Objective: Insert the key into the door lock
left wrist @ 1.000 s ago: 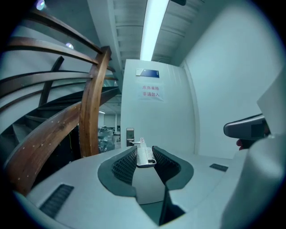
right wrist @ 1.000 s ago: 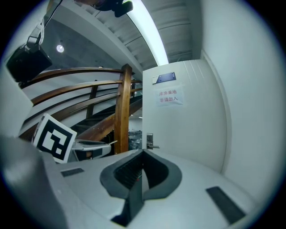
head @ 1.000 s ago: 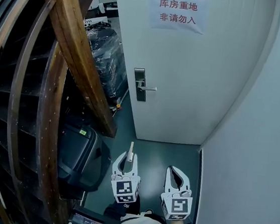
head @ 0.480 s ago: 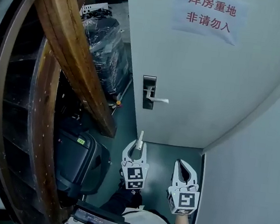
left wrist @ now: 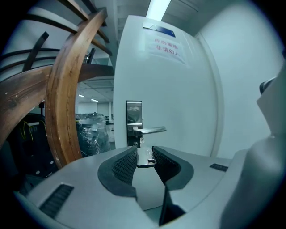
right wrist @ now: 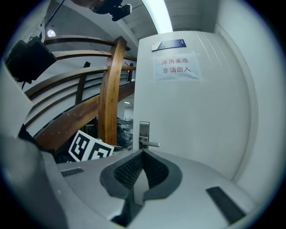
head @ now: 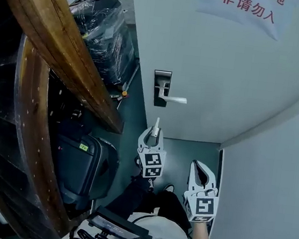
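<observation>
The white door carries a metal lock plate with a lever handle. My left gripper is shut on a small silver key, which points up at the door a little below the lock. In the left gripper view the key sits pinched between the pads, with the lock plate and handle straight ahead and apart from it. My right gripper hangs lower and to the right, shut with nothing in it. Its closed pads show in the right gripper view below the lock plate.
A curved wooden stair rail crowds the left side. Below it lies a black suitcase, with plastic-wrapped goods behind. A grey wall closes the right. A paper sign with red characters hangs on the door.
The door and lock have come nearer in the head view. My left gripper has risen with the key towards the lock, while the right gripper stays low beside it.
</observation>
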`<action>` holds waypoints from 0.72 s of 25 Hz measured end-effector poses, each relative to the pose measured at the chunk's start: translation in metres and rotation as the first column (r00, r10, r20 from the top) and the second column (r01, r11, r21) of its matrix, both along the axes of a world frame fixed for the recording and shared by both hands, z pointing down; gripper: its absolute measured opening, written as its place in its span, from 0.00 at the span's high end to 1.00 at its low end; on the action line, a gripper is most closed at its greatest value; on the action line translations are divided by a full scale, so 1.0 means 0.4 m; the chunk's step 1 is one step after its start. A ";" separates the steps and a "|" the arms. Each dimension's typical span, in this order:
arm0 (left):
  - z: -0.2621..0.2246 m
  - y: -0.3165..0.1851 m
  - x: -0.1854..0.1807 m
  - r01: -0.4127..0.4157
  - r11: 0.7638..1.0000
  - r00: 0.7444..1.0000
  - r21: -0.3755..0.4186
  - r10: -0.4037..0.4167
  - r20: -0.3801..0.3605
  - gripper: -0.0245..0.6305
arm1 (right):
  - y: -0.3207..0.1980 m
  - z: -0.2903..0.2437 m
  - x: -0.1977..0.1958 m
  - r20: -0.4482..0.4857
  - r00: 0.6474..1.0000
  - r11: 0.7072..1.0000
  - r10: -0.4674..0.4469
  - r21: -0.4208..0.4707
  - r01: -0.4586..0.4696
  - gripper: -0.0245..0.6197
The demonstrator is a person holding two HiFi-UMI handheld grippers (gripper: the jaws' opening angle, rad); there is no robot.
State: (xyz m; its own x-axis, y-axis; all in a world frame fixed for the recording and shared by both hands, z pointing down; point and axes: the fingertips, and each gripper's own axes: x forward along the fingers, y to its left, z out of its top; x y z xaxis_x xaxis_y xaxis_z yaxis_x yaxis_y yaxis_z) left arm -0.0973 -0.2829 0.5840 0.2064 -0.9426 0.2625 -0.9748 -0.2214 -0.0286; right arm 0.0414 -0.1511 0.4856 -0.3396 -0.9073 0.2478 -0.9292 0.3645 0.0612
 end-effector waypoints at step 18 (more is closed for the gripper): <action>0.192 -0.300 0.010 0.111 0.991 0.994 0.069 -0.110 -0.016 0.78 | -0.149 0.255 0.106 -0.024 1.000 0.998 0.009 0.067 -0.007 0.95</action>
State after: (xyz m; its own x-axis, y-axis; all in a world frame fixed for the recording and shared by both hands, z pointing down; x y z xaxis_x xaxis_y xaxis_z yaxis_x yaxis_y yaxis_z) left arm -0.0934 -0.4028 0.6606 0.1025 -0.9758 0.1930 -0.9936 -0.1099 -0.0278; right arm 0.0837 -0.2107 0.5878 -0.3270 -0.9248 0.1945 -0.9300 0.3514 0.1074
